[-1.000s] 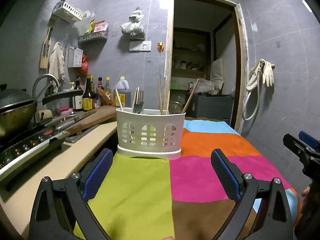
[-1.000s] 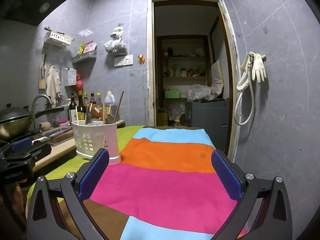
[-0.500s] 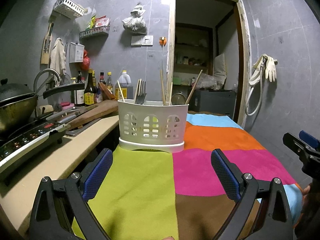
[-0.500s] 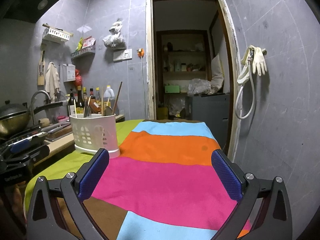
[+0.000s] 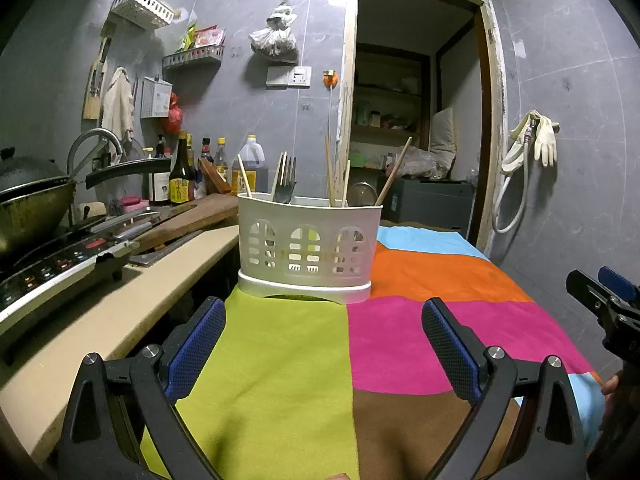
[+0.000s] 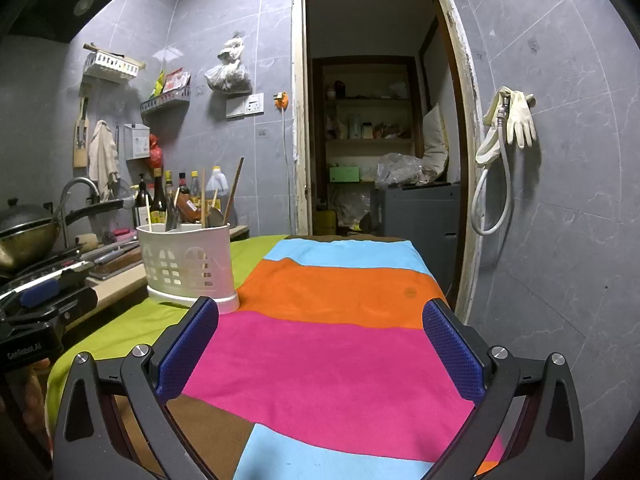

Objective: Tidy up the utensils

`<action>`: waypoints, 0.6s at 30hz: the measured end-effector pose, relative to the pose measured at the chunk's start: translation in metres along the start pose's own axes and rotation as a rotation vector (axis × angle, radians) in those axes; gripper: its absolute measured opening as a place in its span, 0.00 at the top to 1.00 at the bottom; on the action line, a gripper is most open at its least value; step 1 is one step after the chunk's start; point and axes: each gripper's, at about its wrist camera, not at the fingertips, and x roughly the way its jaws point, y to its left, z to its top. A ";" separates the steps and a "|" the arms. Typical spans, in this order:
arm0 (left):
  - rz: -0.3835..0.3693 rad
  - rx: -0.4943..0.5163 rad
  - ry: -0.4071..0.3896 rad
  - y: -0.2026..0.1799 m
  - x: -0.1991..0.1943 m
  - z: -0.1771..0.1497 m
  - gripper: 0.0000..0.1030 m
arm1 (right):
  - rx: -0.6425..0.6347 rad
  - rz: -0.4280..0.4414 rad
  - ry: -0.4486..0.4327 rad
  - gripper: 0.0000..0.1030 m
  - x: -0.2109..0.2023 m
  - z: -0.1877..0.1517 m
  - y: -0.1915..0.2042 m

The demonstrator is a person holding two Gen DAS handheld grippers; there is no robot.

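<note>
A white slotted utensil holder (image 5: 308,246) stands on the colourful patchwork cloth (image 5: 280,360). It holds a fork (image 5: 287,180), several chopsticks (image 5: 330,172) and a spoon (image 5: 362,194). My left gripper (image 5: 322,344) is open and empty, low over the cloth, a short way in front of the holder. My right gripper (image 6: 320,348) is open and empty over the pink and orange patches; the holder (image 6: 188,266) stands to its front left. The right gripper also shows at the right edge of the left wrist view (image 5: 604,296).
A beige counter (image 5: 100,320) runs along the left with a stove (image 5: 52,268), a wok (image 5: 28,204), a cutting board (image 5: 192,220) and sauce bottles (image 5: 180,176). An open doorway (image 6: 380,140) is at the back. Gloves and a hose (image 6: 508,128) hang on the right wall.
Both views have dropped and tilted slightly, so the holder sits a little higher in frame. Both grippers stay open and empty.
</note>
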 end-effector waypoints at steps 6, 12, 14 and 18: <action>-0.001 -0.002 0.002 0.000 0.001 -0.001 0.06 | 0.000 0.001 0.002 0.00 0.001 0.000 0.000; 0.000 -0.001 0.000 0.000 0.001 0.000 0.06 | 0.000 0.001 0.004 0.00 0.002 -0.001 -0.001; -0.001 -0.003 0.002 0.000 0.002 0.000 0.06 | -0.001 0.001 0.004 0.00 0.002 -0.001 -0.001; 0.000 0.000 0.002 0.000 0.002 0.000 0.06 | -0.001 0.001 0.006 0.00 0.003 -0.001 -0.001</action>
